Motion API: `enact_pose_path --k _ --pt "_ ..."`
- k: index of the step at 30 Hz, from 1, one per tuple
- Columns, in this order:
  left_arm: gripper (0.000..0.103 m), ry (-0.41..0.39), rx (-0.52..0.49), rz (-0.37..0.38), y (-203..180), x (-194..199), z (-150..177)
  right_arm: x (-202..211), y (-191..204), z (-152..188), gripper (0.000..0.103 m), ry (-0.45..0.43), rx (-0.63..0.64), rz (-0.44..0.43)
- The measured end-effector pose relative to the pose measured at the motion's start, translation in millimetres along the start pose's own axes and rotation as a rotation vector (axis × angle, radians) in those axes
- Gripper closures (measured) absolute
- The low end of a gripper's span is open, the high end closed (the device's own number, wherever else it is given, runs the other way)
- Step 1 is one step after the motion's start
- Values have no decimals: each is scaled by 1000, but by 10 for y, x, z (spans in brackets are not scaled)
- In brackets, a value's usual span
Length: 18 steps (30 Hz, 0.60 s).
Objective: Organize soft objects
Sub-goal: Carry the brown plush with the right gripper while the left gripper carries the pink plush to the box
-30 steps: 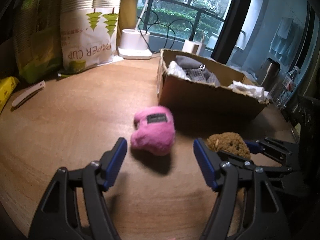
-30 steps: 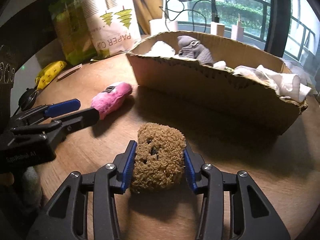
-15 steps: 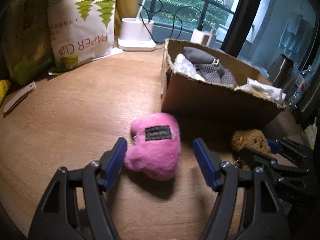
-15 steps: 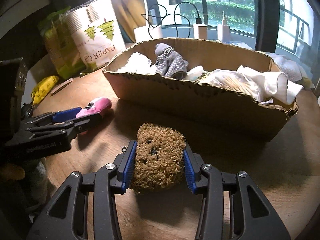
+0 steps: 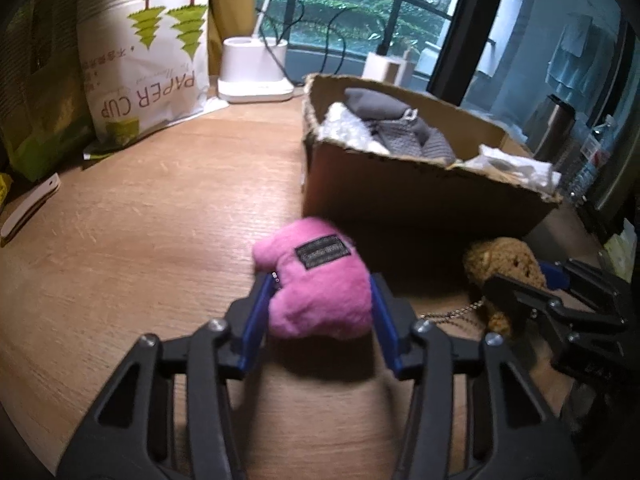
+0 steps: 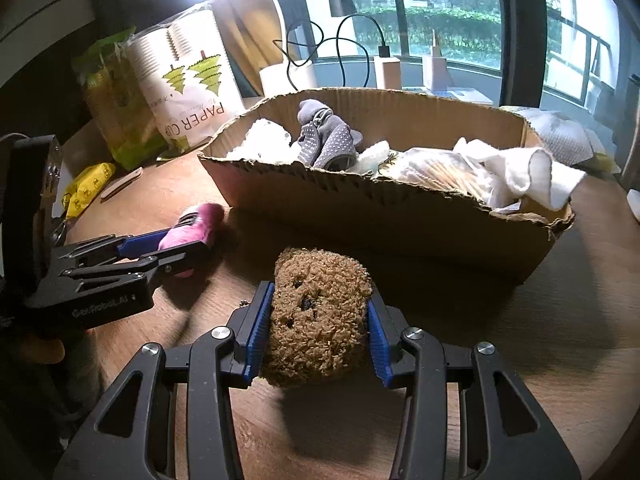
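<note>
The left gripper (image 5: 320,312) is now closing on the pink toy (image 5: 318,280), which a moment ago was lying free ahead of its spread fingers. The right gripper (image 6: 320,328) is still squeezing the brown toy (image 6: 318,320). Both are ready for the box (image 6: 400,224) just ahead.

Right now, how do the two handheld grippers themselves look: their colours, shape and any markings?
Both look alike. The left gripper and the right gripper have black linkage arms with cut-out slots and silver pivot screws, ending in blue ribbed pads. Seen from the right wrist view, the left gripper body carries small pale lettering, too blurred to read surely. No sleeves or gripper cables show.
</note>
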State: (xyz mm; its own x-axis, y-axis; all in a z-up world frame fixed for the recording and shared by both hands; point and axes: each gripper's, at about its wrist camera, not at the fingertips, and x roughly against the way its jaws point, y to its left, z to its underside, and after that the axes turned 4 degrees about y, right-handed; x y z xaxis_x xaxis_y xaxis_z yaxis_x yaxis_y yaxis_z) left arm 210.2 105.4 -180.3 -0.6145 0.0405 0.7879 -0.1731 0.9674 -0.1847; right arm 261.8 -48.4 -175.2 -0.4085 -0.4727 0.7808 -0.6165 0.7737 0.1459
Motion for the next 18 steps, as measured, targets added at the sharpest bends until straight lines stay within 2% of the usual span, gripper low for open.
enact_pose_path --k 18 --pt "56 -79 -59 76 -253 433 72 317 71 48 57 -53 10 18"
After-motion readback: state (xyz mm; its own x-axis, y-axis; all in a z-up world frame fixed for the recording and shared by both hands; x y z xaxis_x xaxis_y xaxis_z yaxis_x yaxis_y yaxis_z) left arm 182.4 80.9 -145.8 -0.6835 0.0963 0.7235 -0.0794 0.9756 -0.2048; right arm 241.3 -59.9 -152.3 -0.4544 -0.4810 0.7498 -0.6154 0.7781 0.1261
